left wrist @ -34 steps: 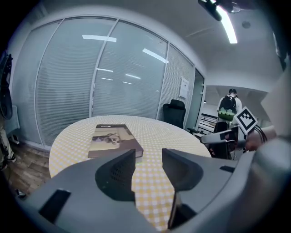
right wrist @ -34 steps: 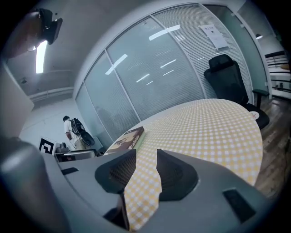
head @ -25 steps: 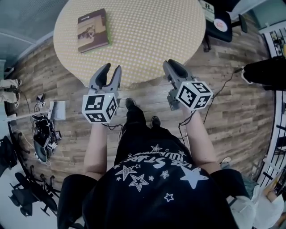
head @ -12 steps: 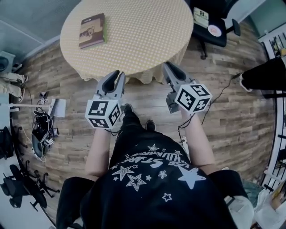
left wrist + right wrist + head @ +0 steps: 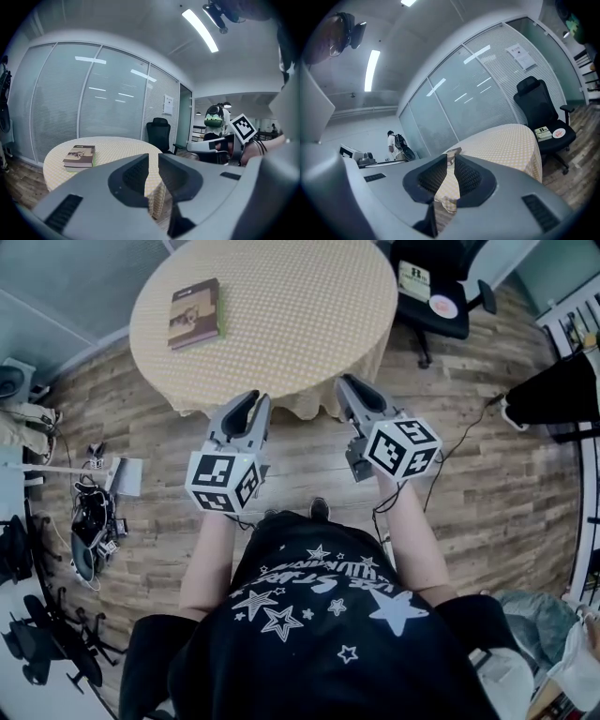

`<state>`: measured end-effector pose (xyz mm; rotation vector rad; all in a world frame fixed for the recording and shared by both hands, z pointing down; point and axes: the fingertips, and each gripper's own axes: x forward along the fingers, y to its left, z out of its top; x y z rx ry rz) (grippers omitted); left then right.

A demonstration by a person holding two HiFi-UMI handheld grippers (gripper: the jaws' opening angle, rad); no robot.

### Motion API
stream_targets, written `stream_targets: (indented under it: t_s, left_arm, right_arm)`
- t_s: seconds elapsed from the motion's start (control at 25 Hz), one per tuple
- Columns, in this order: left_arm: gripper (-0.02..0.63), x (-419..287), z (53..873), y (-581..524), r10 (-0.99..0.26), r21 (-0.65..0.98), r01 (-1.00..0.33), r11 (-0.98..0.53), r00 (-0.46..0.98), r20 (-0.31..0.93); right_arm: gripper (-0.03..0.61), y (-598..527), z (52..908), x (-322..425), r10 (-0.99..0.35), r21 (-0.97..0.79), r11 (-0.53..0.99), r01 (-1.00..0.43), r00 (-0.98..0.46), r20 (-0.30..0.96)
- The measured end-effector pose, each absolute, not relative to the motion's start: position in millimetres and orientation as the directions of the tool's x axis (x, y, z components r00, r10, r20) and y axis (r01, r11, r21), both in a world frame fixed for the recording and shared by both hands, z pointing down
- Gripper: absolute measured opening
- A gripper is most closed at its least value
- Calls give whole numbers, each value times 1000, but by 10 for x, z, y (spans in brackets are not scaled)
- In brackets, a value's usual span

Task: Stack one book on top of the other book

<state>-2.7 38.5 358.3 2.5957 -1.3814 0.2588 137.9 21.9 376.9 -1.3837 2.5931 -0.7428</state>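
Note:
Two books (image 5: pixel 194 313) lie stacked, a brown one on a green one, at the far left of the round yellow-checked table (image 5: pixel 300 315); the left gripper view shows the stack (image 5: pixel 79 156) too. My left gripper (image 5: pixel 251 397) hangs off the table's near edge, well short of the books. Its jaws (image 5: pixel 153 157) are drawn together to a thin slit with nothing in it. My right gripper (image 5: pixel 345 382) is beside it, also off the table, jaws (image 5: pixel 449 159) equally close and empty. Through that slit I glimpse the books (image 5: pixel 453 153).
A black office chair (image 5: pixel 427 292) stands at the table's far right with a book and a disc on its seat. Cables and gear (image 5: pixel 94 521) lie on the wooden floor at the left. A person with a backpack (image 5: pixel 396 143) stands far off by the glass wall.
Both grippers have drawn back from the table's edge toward my body and risen a little. Their jaws have narrowed from clearly apart to almost touching. The books have not moved.

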Motion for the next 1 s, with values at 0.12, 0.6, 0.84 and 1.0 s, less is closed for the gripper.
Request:
stream_targets:
  t_s: [0.12,0.6,0.84,1.0]
  left_arm:
    - [67,-91,3559,432,-790,89,-821,-564,568,233]
    - [67,-664,3324,719,-789,90,-810,-580,586,184]
    - [67,-856,3334,877,-781,91,-801,-592,597,183]
    - [67,-896,3322,957,-774,94,-793,-602,608,178]
  right_arm:
    - [58,265,3712,1259,-808,-446,469,-763,-574,134]
    - [52,589,3492,581,-793,-385,508,-771,-593,141]
    - [52,729,3422,385,-792,-357,518,-777,-594,143]
    - [52,805,3419,317,-792,-355,516,-780,-592,148]
